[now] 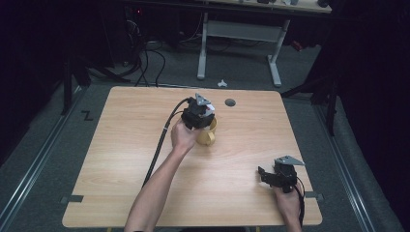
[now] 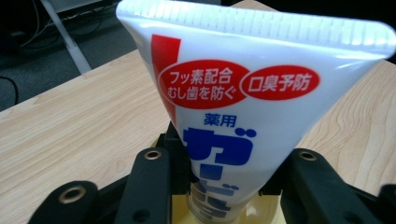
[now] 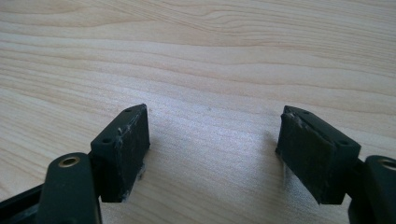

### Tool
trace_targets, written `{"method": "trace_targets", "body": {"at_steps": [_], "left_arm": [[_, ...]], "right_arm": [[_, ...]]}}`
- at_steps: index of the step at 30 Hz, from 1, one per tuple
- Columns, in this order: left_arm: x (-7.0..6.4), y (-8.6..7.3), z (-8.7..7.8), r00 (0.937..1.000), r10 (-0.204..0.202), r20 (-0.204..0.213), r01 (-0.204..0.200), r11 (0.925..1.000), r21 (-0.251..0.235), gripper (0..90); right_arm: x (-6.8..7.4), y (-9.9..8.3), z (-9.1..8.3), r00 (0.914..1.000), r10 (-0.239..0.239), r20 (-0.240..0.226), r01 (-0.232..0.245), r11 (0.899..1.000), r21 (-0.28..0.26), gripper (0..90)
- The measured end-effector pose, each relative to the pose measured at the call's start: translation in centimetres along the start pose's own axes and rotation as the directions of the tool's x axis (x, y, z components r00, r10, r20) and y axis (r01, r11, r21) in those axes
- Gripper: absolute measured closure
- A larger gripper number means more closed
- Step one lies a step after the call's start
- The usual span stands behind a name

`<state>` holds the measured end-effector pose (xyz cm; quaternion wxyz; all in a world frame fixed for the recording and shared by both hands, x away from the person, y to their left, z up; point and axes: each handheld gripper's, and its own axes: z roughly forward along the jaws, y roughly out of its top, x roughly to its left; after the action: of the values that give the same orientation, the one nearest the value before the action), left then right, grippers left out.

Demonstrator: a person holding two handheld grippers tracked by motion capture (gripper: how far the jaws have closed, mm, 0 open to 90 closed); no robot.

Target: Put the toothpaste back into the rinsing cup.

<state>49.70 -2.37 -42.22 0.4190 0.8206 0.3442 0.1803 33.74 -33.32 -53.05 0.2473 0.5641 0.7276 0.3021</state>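
Note:
A white toothpaste tube (image 2: 243,93) with red and blue print stands crimped end up, its cap end down inside a yellow mug (image 1: 208,135) near the middle of the table. My left gripper (image 1: 198,113) hovers over the mug, shut on the tube's lower part; in the left gripper view (image 2: 224,172) the black jaws press both sides of it, and the mug's yellow rim (image 2: 175,210) shows beneath. At the table's front right, my right gripper (image 1: 265,175) rests low with its jaws wide apart (image 3: 215,144) and only bare wood between them.
The wooden table (image 1: 135,159) has a round grey grommet (image 1: 230,102) at its back edge. The left gripper's cable (image 1: 159,145) trails across the tabletop. Behind the table stand a white-legged desk (image 1: 241,34) and floor cables (image 1: 145,63).

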Motion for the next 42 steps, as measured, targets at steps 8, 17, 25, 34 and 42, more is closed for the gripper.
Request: {"method": "trace_targets", "body": {"at_steps": [8, 17, 25, 34, 42], "left_arm": [[0.1, -0.9, 0.5, 0.9999, -0.013, -0.004, 0.013, 0.9996, 0.024, 64.2], [0.3, -1.4, 1.0, 0.9996, -0.027, -0.001, 0.027, 0.9986, 0.045, 63.7], [0.4, -1.8, 1.3, 0.9994, -0.033, -0.006, 0.033, 0.9979, 0.055, 63.1], [0.2, -2.0, 1.5, 0.9998, -0.020, -0.005, 0.020, 0.9973, 0.070, 62.4], [0.3, -2.2, 1.5, 0.9997, -0.024, -0.002, 0.024, 0.9967, 0.078, 60.9]], "right_arm": [[0.0, 0.0, 0.0, 1.0000, 0.000, 0.000, 0.000, 1.000, 0.000, 25.2], [0.0, 0.0, 0.0, 1.0000, 0.001, 0.000, -0.001, 1.000, 0.000, 25.2], [0.0, 0.0, 0.0, 1.0000, 0.000, -0.001, 0.000, 1.000, 0.000, 25.2], [0.0, 0.0, 0.0, 1.0000, 0.000, -0.001, 0.000, 1.000, 0.000, 25.2], [0.0, 0.0, 0.0, 1.0000, 0.000, 0.000, 0.000, 1.000, 0.000, 25.2]]}}
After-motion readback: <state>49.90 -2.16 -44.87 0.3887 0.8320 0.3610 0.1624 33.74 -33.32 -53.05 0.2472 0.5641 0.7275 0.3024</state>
